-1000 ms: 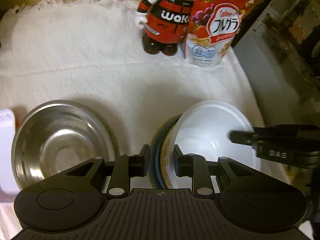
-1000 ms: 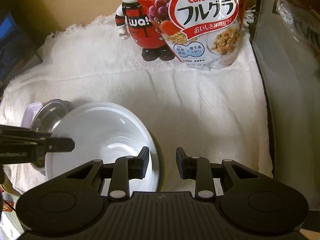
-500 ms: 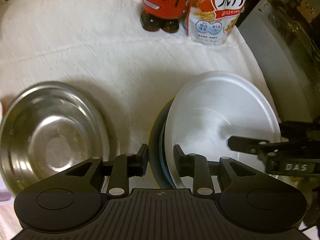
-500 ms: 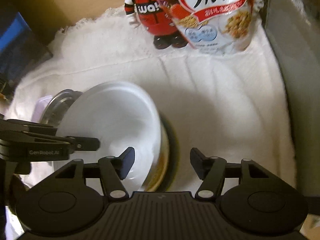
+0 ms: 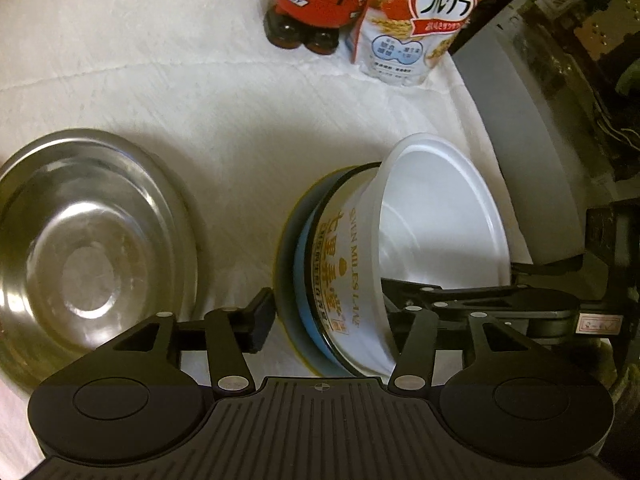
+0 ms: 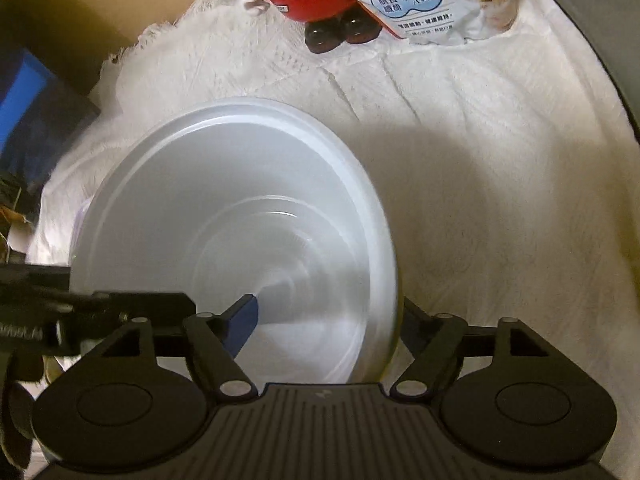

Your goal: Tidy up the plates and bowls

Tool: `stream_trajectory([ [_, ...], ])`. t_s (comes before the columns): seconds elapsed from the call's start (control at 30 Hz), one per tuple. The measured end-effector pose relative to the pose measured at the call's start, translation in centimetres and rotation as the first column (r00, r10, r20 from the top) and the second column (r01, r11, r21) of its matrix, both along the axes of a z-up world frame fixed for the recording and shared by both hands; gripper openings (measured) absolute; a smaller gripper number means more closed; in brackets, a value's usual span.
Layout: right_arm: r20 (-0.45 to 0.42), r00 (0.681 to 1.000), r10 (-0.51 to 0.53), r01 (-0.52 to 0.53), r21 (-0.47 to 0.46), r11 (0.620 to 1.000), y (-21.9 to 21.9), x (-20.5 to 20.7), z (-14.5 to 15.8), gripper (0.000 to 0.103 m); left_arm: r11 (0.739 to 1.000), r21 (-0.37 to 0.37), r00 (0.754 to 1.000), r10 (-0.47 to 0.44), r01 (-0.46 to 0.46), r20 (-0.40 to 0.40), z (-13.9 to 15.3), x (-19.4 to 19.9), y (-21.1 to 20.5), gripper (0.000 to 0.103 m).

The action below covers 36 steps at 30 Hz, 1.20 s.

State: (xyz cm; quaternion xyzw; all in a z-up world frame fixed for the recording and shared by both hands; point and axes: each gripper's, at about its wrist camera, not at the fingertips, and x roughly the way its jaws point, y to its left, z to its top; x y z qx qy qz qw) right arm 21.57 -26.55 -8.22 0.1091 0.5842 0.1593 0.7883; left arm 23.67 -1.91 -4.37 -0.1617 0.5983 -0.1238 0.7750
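Note:
A white plastic bowl (image 5: 440, 232) with gold lettering on its side sits tilted on a blue plate (image 5: 304, 256). My left gripper (image 5: 326, 320) is open, its jaws astride the near rim of the bowl and plate. In the right wrist view the same white bowl (image 6: 232, 220) fills the middle. My right gripper (image 6: 328, 316) is open, its left finger (image 6: 242, 324) inside the bowl and its right finger outside the rim. A steel bowl (image 5: 92, 248) lies empty to the left on the white cloth (image 5: 200, 100).
A red figure bottle (image 5: 316, 0) and a Calbee cereal bag (image 5: 416, 20) stand at the back of the cloth. A grey appliance wall (image 5: 532, 168) runs along the right side. A dark blue box (image 6: 28, 112) is off the cloth's left edge.
Both grippers opened wider and moved in on the white bowl, now straddling its rim from opposite sides. The bowl has tipped up on the plate.

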Motion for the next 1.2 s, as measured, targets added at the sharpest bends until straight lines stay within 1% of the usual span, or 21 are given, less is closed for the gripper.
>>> stream_trajectory([
  [0.1, 0.004, 1.0, 0.011, -0.011, 0.003, 1.0, 0.0, -0.1, -0.1, 0.078, 1.0, 0.027, 1.0, -0.01, 0.01, 0.012, 0.0, 0.2, -0.5, 0.055],
  [0.17, 0.007, 1.0, 0.01, -0.01, 0.005, 1.0, 0.0, -0.1, -0.1, 0.078, 0.998, 0.047, 0.999, -0.032, 0.032, 0.008, -0.1, 0.3, -0.8, 0.055],
  [0.27, 0.014, 1.0, 0.005, -0.005, 0.007, 1.0, 0.0, -0.2, 0.0, 0.078, 0.997, 0.061, 0.999, -0.042, 0.042, -0.006, -0.2, 0.7, -1.0, 0.055],
  [0.37, -0.002, 1.0, 0.015, -0.015, 0.036, 0.999, 0.0, -0.4, -0.1, 0.076, 0.997, 0.066, 1.0, -0.026, 0.027, -0.014, -0.2, 0.8, -1.0, 0.053],
  [0.4, -0.016, 1.0, 0.023, -0.022, 0.051, 0.998, 0.0, -0.5, -0.1, 0.072, 0.997, 0.068, 1.0, -0.023, 0.024, -0.016, -0.2, 0.8, -1.0, 0.053],
  [0.43, -0.028, 0.999, 0.023, -0.022, 0.061, 0.998, 0.0, -0.6, -0.1, 0.072, 0.997, 0.075, 1.0, -0.026, 0.027, -0.015, -0.1, 0.8, -1.1, 0.053],
  [0.5, -0.03, 0.999, 0.012, -0.011, 0.051, 0.999, 0.2, -0.7, 0.0, 0.072, 0.994, 0.097, 0.999, -0.04, 0.04, -0.007, -0.1, 0.6, -1.5, 0.053],
  [0.63, -0.039, 0.999, -0.007, 0.008, 0.038, 0.999, 0.6, -0.8, 0.1, 0.072, 0.995, 0.092, 1.0, -0.031, 0.031, -0.001, -0.1, 0.4, -1.1, 0.053],
  [0.73, -0.05, 0.999, 0.01, -0.008, 0.03, 1.0, 1.2, -1.3, 0.3, 0.072, 0.995, 0.096, 1.0, -0.017, 0.016, 0.003, 0.1, -0.1, -0.7, 0.053],
  [0.83, -0.066, 0.997, 0.043, -0.04, 0.038, 0.998, 1.4, -2.1, 0.1, 0.072, 0.996, 0.084, 1.0, 0.004, -0.005, 0.012, 0.3, -0.7, -0.2, 0.053],
  [0.93, -0.051, 0.997, 0.053, -0.053, 0.014, 0.999, 1.2, -2.8, -0.4, 0.072, 0.997, 0.076, 0.999, -0.001, -0.002, 0.034, 0.7, -1.1, -0.4, 0.052],
  [1.0, -0.038, 0.999, 0.039, -0.039, 0.016, 0.999, 0.7, -2.8, -0.5, 0.072, 0.993, 0.117, 0.998, -0.017, 0.011, 0.053, 1.4, -1.2, -0.8, 0.048],
  [1.07, -0.001, 1.0, 0.02, -0.02, -0.011, 1.0, 0.2, -2.8, -0.1, 0.072, 0.989, 0.145, 0.996, -0.039, 0.028, 0.076, 2.2, -1.4, -1.2, 0.039],
  [1.2, 0.073, 0.997, 0.014, -0.008, -0.069, 0.998, -0.1, -2.7, 1.2, 0.072, 0.985, 0.169, 0.993, -0.055, 0.037, 0.102, 3.3, -1.5, -1.5, 0.038],
])
